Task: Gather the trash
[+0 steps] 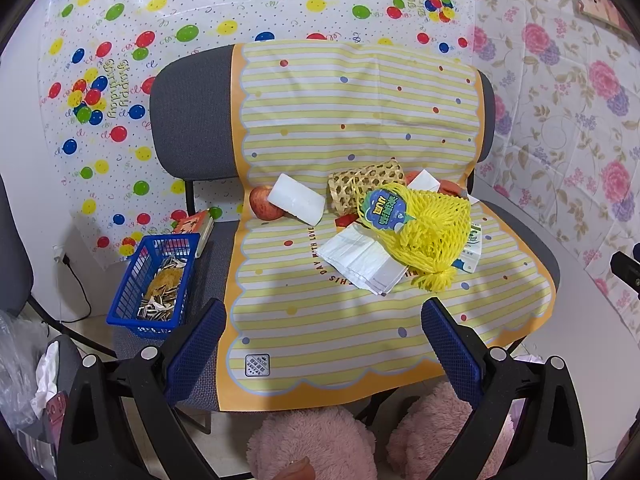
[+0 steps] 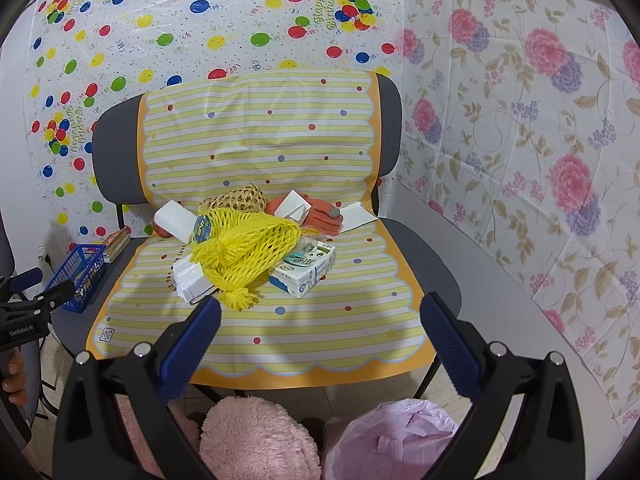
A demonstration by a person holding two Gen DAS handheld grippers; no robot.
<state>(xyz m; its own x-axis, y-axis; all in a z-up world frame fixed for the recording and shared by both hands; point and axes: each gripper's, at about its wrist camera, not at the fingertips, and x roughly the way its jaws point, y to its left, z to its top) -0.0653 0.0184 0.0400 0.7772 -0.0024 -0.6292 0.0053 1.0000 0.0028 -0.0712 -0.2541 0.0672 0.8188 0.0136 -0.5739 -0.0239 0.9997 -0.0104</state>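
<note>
Your apple point(image 1: 264, 204) is half hidden behind the white foam block point(image 1: 297, 199), and the orange glove point(image 2: 320, 216) sits mostly behind folded white paper point(image 2: 294, 205), barely seen from the left wrist view. The white napkin stack point(image 1: 360, 260) is partly buried under the yellow mesh net point(image 1: 424, 232); the net's label is too warped to read. The tissue box point(image 2: 306, 270) pokes out from under the net on the right. A woven bamboo tube point(image 1: 366, 184) lies behind the net. All of this trash sits mid-seat on the striped yellow mat point(image 1: 340, 328) draped over the grey chair point(image 1: 188, 128). The blue basket point(image 1: 154, 280) at the seat's left edge holds sunflower seed shells and something orange-brown, hard to identify. A pink bag point(image 2: 394, 436) is cut off at the bottom of the right view. Your left gripper point(image 1: 324, 322) and right gripper point(image 2: 320, 316) both hover before the seat, jaws wide, holding nothing.
</note>
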